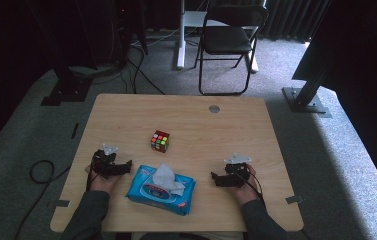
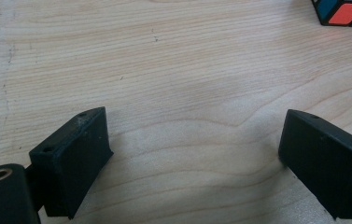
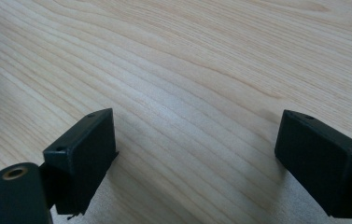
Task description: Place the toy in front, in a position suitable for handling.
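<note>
A colourful puzzle cube [image 1: 160, 141] sits on the wooden table [image 1: 186, 115] near its middle; a corner of the cube [image 2: 344, 11] shows at the top right of the left gripper view. A blue pack of wet wipes [image 1: 160, 189], a white wipe sticking out of its top, lies near the front edge. My left gripper [image 1: 127, 166] rests on the table left of the pack, open, with bare wood between its jaws [image 2: 194, 140]. Right of the pack, my right gripper [image 1: 215, 178] also rests open over bare wood [image 3: 197, 140].
A black folding chair [image 1: 228, 37] and a white desk leg [image 1: 180, 35] stand on the grey carpet beyond the table. Black frame feet [image 1: 306, 97] stand at both sides. A small round grommet [image 1: 214, 108] sits near the table's far edge. Cables lie on the floor at the left.
</note>
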The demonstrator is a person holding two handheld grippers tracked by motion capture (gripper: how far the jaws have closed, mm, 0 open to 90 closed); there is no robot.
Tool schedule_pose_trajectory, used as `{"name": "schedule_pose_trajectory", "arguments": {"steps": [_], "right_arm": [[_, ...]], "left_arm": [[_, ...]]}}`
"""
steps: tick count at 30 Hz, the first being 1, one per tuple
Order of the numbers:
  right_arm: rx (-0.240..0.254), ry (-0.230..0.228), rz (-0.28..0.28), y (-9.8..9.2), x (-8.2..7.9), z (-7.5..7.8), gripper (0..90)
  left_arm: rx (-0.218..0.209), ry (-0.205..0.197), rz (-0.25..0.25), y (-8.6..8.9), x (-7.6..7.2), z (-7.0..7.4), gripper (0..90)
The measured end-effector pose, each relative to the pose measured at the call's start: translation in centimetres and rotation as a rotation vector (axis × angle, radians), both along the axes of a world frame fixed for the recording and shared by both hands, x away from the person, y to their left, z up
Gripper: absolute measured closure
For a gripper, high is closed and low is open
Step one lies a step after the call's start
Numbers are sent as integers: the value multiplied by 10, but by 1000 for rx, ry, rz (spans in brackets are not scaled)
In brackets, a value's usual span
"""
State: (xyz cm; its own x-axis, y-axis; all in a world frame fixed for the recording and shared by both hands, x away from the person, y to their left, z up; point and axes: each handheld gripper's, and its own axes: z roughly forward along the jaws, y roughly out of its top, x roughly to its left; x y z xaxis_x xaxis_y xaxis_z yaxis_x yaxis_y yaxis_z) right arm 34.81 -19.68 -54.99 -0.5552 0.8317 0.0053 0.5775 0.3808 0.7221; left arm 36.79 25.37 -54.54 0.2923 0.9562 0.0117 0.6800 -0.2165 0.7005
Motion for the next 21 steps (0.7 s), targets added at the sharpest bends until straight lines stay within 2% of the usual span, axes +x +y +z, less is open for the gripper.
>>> {"name": "schedule_pose_trajectory", "arguments": {"steps": [8, 13, 15, 21], "right_arm": [[0, 0, -18, 0, 1, 0, 123], [2, -5, -22, 1, 0, 0, 142], [2, -4, -19, 1, 0, 0, 141], [1, -4, -4, 0, -2, 0, 142]], "left_arm": [[3, -5, 5, 1, -1, 0, 112], [3, 0, -19, 2, -1, 1, 114], [3, -8, -35, 2, -2, 1, 150], [41, -14, -30, -1, -4, 5, 219]]}}
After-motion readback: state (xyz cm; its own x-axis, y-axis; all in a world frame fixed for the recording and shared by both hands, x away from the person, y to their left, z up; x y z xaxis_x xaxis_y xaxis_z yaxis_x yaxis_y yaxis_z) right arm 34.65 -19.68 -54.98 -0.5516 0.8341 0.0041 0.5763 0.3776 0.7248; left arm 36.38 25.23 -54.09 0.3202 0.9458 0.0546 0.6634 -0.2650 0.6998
